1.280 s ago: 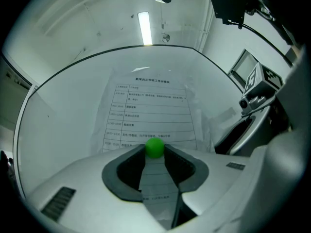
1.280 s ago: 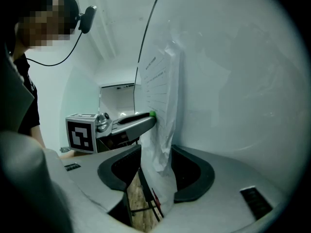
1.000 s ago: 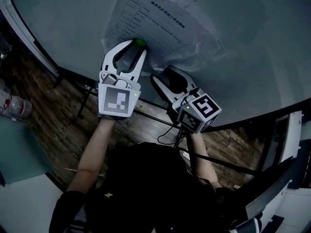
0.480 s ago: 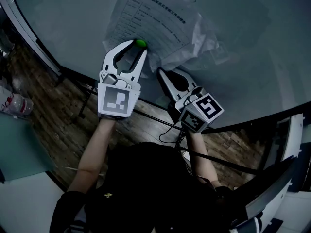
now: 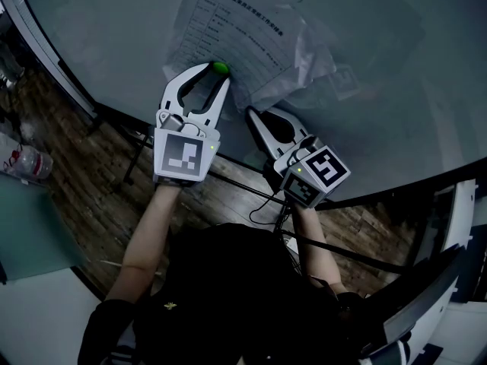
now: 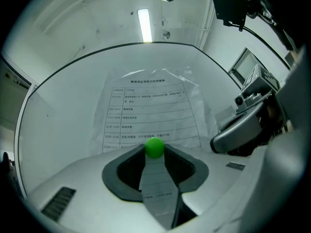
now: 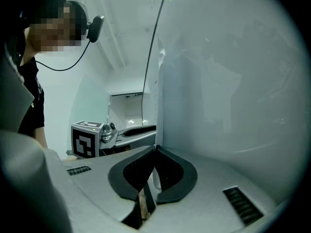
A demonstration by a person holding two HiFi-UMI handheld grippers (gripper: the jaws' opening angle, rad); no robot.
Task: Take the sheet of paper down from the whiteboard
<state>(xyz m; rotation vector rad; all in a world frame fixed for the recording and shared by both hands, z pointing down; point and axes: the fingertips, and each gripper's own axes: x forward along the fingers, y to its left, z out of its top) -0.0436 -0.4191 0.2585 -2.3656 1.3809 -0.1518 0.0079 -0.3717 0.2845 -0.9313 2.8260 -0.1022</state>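
While my left gripper [image 5: 216,73] pinches the round green magnet [image 6: 154,147] pinning the printed white paper sheet [image 5: 236,40] to the grey whiteboard [image 5: 114,29], the right gripper [image 5: 251,114], whose jaws have just been closing, nips the sheet's near edge, so next, I judge, pull the magnet off and peel the sheet free.

Items shown: one whiteboard [image 5: 106,29]; one sheet of paper [image 5: 243,40]; one green magnet [image 5: 221,68]; two tongs, namely the left tongs [image 5: 213,74] and the right tongs [image 5: 253,114], each bearing one marker cube [image 5: 181,154]; one plastic bottle [image 5: 23,164] on the floor [image 5: 84,181].
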